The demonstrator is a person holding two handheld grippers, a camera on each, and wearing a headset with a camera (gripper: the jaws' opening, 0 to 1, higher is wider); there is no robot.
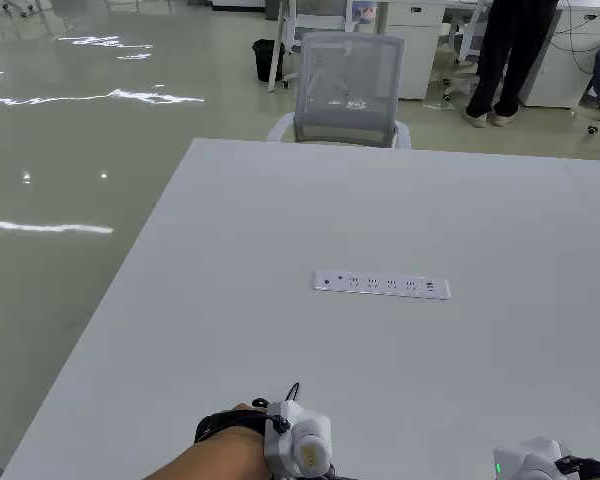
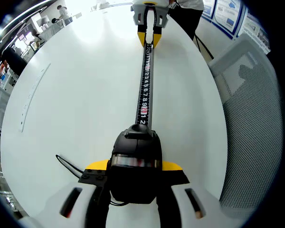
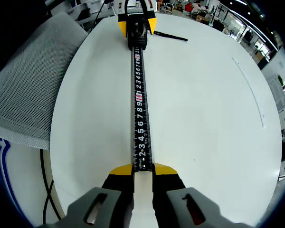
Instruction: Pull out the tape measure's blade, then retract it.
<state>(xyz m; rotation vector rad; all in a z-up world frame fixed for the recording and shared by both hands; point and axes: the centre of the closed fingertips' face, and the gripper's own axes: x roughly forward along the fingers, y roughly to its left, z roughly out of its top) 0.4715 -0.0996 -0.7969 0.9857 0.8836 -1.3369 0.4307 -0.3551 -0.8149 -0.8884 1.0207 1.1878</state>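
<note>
Left gripper [image 2: 134, 167]: jaws narrowed onto the tape measure case [image 2: 133, 145], one yellow-tipped jaw on each flank, gripping it.
Right gripper [image 3: 142, 168]: jaws pinched almost together on the free end of the blade [image 3: 138, 104]; the hook itself is hidden between them.
Blade: drawn out in a straight line from the case to the right gripper, numbered face up. Whether it lies on the table [image 1: 280, 220] or hangs just above it I cannot tell.
Nearest edge: the blade runs roughly along the table's side by a mesh chair [image 2: 256, 109], with a band of bare white top between blade and edge.
Open room: on the blade's other side the tabletop stretches wide and bare as far as the power strip [image 1: 382, 285], set flat in the top and well apart from both grippers.
Loose item: a thin black cable [image 2: 66, 164] lies on the table just beside the left gripper, on the side away from the chair.
Far edge: in the head view another grey chair [image 1: 345, 90] stands against it, with glossy floor [image 1: 70, 150] to the left.
Cut off: the head view's bottom edge crops both grippers to their white housings, so their jaws cannot be read there.
Hard to make out: the far numerals on the blade blur together.
</note>
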